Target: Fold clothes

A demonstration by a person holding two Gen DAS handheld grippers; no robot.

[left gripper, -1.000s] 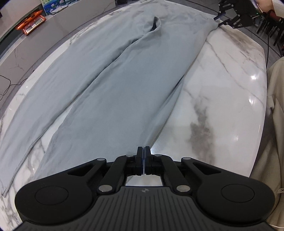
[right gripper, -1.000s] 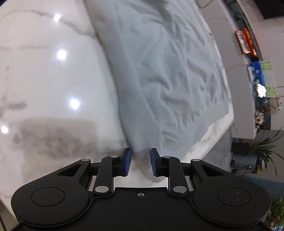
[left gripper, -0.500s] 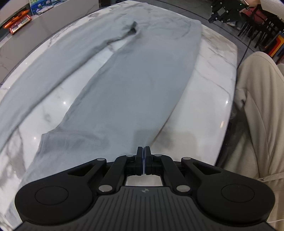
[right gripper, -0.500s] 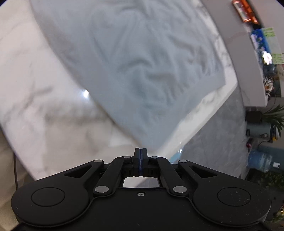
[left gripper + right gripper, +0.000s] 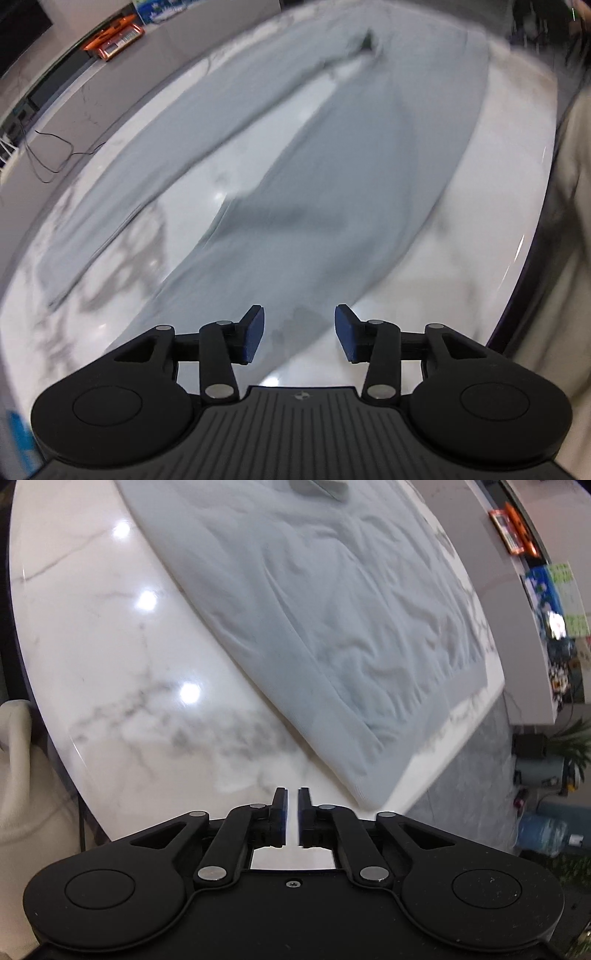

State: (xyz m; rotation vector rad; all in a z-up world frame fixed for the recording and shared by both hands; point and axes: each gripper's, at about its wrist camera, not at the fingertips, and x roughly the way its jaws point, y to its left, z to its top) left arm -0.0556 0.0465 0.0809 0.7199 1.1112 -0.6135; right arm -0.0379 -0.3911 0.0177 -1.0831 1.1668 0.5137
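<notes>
Both sets of fingers were opening, released, gripping nothing: left gripper [image 5: 298, 334] over the grey trousers [image 5: 332, 192], right gripper [image 5: 291, 816] over bare worktop [image 5: 122, 701] beside their hem.

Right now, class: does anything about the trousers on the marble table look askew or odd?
Yes. The grey trousers lie unfolded with legs splayed apart, bare marble table showing between them. In the right wrist view the waist area is heavily wrinkled, its corner near the table's edge.
</notes>
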